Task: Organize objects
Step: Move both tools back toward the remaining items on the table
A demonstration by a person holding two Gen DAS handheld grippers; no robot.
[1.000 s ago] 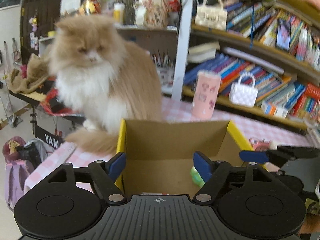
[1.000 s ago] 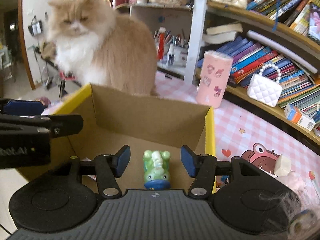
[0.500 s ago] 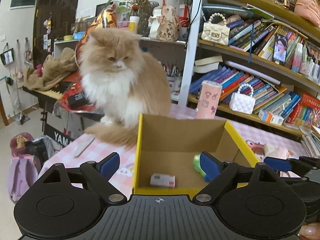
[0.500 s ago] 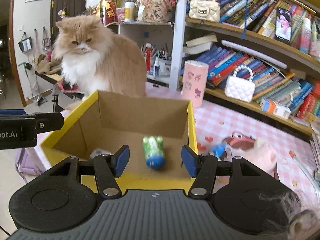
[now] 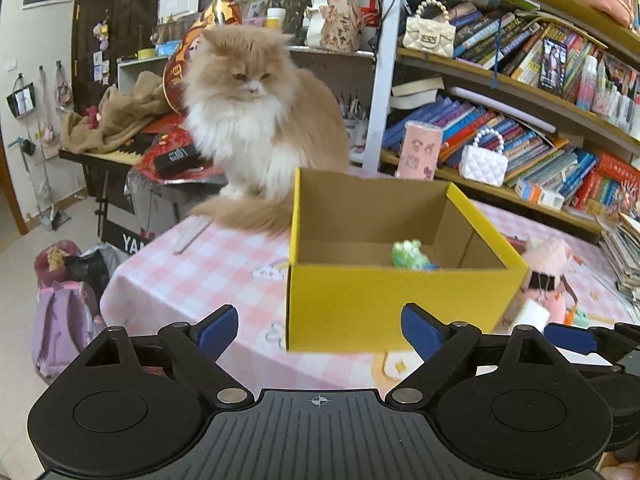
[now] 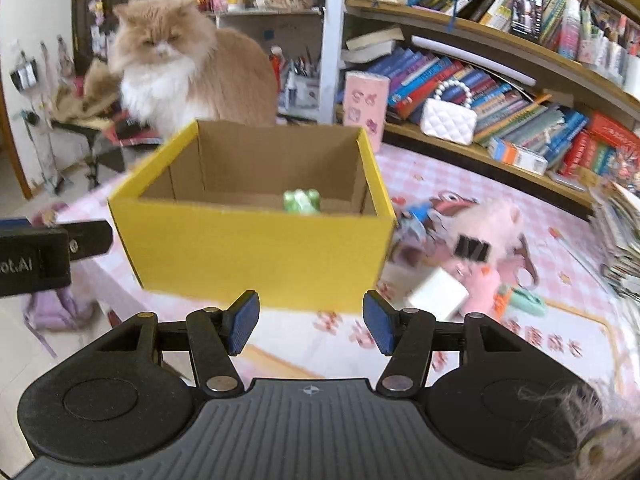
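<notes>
A yellow cardboard box (image 5: 400, 300) (image 6: 260, 248) stands open on the pink checked tablecloth, and a green toy (image 5: 408, 254) (image 6: 302, 201) lies inside it. My left gripper (image 5: 320, 330) hangs in front of the box's near wall, open wide, with nothing between its blue pads. My right gripper (image 6: 312, 322) is also open and empty, just short of the same wall. To the right of the box lie a pink plush (image 6: 492, 224), a black clip (image 6: 472, 248) and a white block (image 6: 438, 294). The box floor near the front wall is hidden.
A fluffy cream cat (image 5: 256, 128) sits on the table right behind the box's left corner. A pink tumbler (image 5: 422, 150) stands behind the box, before crowded bookshelves (image 5: 520, 112). A stack of books (image 5: 624, 256) edges the table on the right. The table's left edge drops to bags on the floor.
Both grippers have drawn back from over the box to in front of its near wall. The left jaws have spread wider. The green toy stays in the box.
</notes>
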